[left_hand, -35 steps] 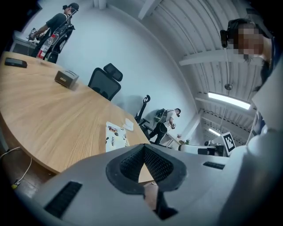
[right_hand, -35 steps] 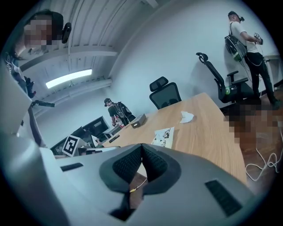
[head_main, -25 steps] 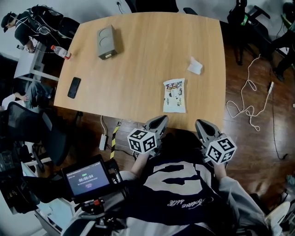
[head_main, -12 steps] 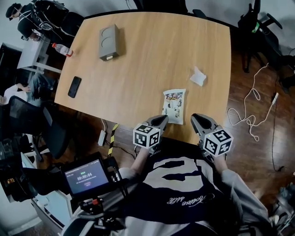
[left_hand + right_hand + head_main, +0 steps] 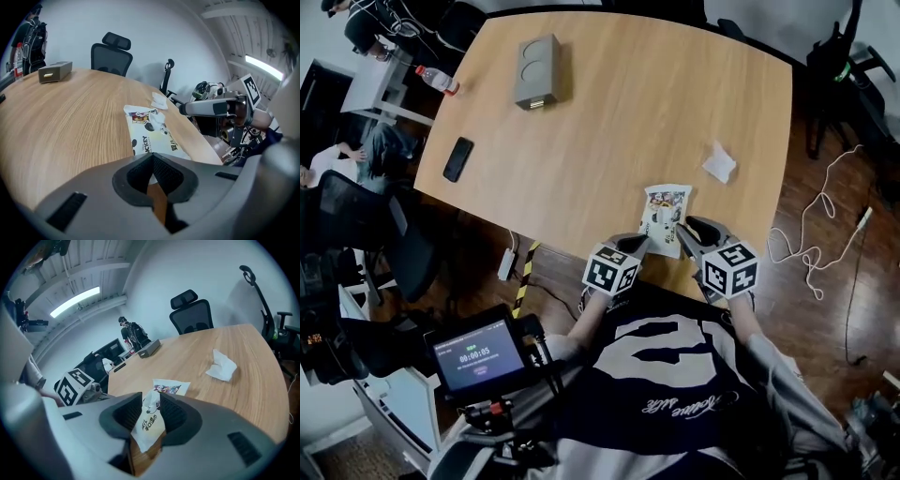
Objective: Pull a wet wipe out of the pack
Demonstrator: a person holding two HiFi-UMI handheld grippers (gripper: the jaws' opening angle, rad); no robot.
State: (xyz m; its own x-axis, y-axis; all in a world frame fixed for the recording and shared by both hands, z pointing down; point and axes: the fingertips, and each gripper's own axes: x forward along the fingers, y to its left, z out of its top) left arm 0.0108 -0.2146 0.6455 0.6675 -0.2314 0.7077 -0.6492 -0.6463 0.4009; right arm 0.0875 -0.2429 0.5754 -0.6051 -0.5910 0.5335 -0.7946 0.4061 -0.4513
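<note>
Tongs on the left (image 5: 152, 158) are pressed together and empty. The right tongs (image 5: 151, 408) have just been opening and stand spread, with the near end of the wipe pack (image 5: 665, 214) between them, unpinched. The pack lies flat at the near edge of the tabletop (image 5: 609, 131) (nothing pins it), so a tug would likely lift it or drag it off. Count: two tongs, one pack, one crumpled tissue (image 5: 719, 161), one phone (image 5: 457, 158).

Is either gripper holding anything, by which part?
Nothing held: left gripper shut, empty; right gripper has just been opening, near end of wet wipe pack between its jaws, ungripped.
</note>
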